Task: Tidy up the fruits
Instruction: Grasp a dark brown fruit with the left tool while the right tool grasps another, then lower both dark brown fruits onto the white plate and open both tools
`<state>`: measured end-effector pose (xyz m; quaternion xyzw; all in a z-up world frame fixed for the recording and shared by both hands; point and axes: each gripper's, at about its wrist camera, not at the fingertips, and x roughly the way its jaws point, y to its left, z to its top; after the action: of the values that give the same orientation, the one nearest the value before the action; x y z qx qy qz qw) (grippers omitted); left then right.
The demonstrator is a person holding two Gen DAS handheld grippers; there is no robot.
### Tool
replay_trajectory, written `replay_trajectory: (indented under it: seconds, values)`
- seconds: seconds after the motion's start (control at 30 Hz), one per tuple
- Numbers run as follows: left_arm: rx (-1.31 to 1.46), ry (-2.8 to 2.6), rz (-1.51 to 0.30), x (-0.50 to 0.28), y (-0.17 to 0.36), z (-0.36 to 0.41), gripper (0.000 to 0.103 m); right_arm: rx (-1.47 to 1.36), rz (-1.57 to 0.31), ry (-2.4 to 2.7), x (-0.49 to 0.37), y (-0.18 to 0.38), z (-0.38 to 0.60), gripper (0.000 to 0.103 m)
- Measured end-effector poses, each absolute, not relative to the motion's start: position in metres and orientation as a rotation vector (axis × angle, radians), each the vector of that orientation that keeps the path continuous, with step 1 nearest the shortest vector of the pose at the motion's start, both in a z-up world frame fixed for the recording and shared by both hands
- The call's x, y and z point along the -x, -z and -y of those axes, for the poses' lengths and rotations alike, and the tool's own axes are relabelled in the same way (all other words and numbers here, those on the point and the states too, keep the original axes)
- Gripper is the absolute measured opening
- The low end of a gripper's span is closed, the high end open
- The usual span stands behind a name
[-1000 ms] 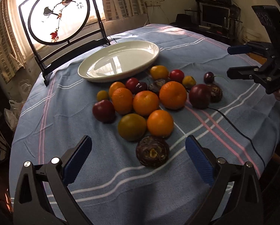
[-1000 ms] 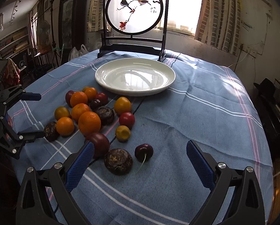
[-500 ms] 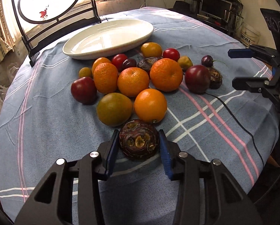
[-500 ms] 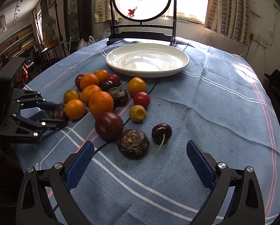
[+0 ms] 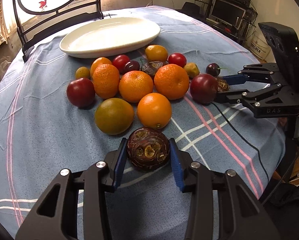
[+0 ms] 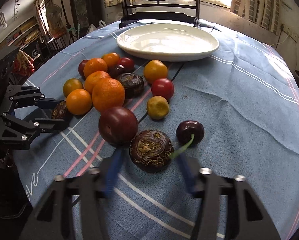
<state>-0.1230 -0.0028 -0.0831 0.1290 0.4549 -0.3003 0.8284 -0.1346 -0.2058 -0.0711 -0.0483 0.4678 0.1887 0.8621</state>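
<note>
Several oranges [image 5: 135,86], plums, cherries and dark brown water chestnuts lie in a cluster on the blue cloth before an empty white plate [image 5: 109,37]. My left gripper [image 5: 148,156] is shut on the nearest water chestnut [image 5: 148,149], which rests on the cloth. It also shows in the right wrist view [image 6: 58,111]. My right gripper [image 6: 149,172] is blurred and partly closed around a second water chestnut [image 6: 151,150], beside a plum [image 6: 118,128] and a cherry [image 6: 190,132]. Its blue pads do not clearly touch it.
A round framed screen on a black stand [image 5: 55,18] stands behind the plate. A black cable [image 5: 239,134] runs across the cloth at the right. The table edge drops off at the right, with a monitor and shelves beyond.
My left gripper stayed shut on the near water chestnut. My right gripper moved forward and narrowed around the second water chestnut by the plum.
</note>
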Motion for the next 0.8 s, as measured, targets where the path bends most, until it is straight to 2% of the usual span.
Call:
replay_trajectory:
  seconds: [0.2, 0.37, 0.57, 0.8]
  values:
    - [-0.265, 0.667, -0.930, 0.136, 0.071, 0.000, 0.039, 0.108, -0.957, -0.404, 0.145, 0.062, 0.208, 0.043]
    - [-0.245, 0.628, -0.855, 0.123, 0.038, -0.006, 0.039, 0.123, -0.880, -0.397, 0.134, 0.028, 0.212, 0.043]
    - [-0.217, 0.507, -0.765, 0.053, -0.008, 0.014, 0.040, 0.124, -0.751, -0.347, 0.073, -0.017, 0.210, 0.043]
    - [-0.230, 0.367, -0.811, -0.044, -0.008, 0.047, 0.040, 0.037, -0.808, -0.322, -0.025, -0.002, 0.205, 0.043]
